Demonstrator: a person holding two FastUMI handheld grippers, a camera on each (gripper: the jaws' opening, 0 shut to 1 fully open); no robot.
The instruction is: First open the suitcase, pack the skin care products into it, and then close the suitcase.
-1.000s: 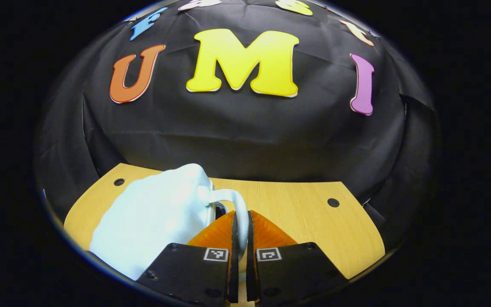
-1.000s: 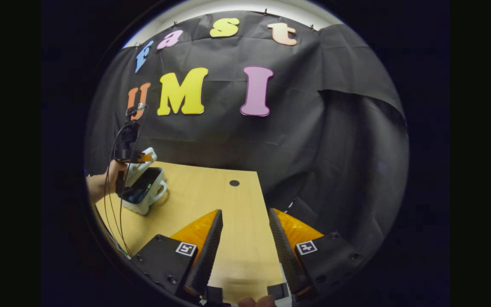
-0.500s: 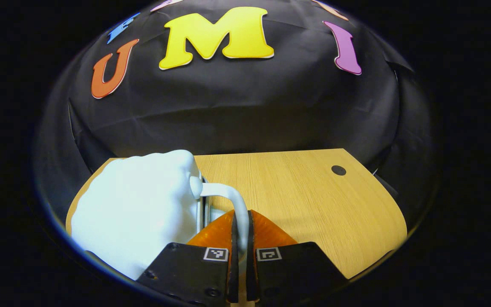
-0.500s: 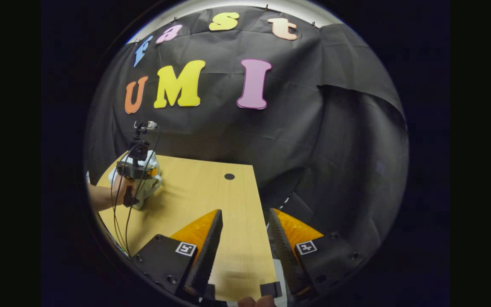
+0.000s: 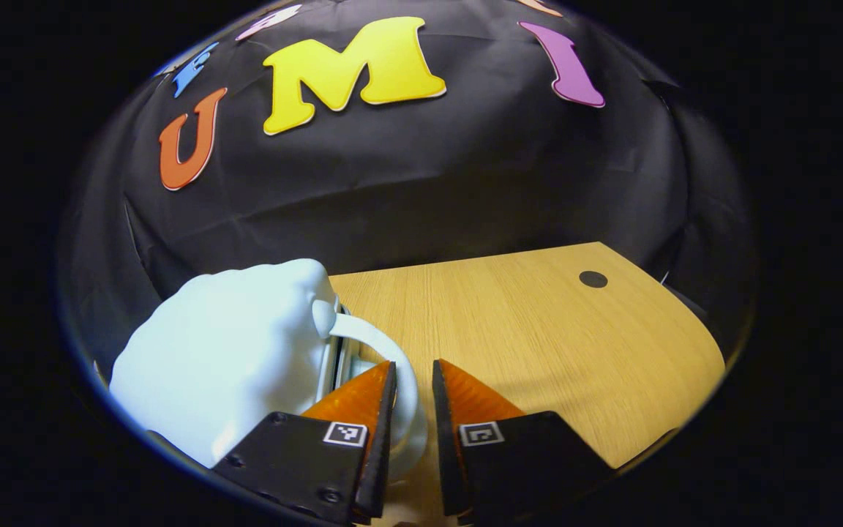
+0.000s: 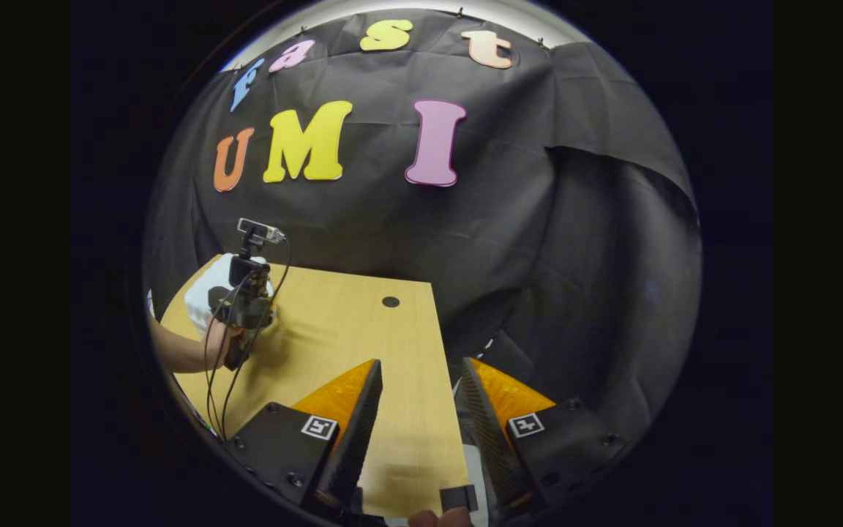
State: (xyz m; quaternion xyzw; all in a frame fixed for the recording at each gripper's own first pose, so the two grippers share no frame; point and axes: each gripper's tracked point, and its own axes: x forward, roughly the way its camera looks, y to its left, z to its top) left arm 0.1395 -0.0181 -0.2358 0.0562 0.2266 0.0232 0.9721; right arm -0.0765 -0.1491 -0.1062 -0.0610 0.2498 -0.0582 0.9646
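Both claws parted: left claw [image 5: 410,380] straddles closed suitcase's [image 5: 231,359] rightward-pointing handle [image 5: 392,366].

Left gripper [image 5: 413,380] — jaws slightly parted — straddles the white handle [image 5: 392,351] of the closed suitcase [image 5: 231,359] (pale, lumpy); wooden table [image 5: 538,322] beneath.

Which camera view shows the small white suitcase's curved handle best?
The left gripper view: the small white suitcase's curved handle arcs close up between the left gripper fingers. In the right gripper view the suitcase is far off, partly behind that gripper, and its handle is too small to make out.
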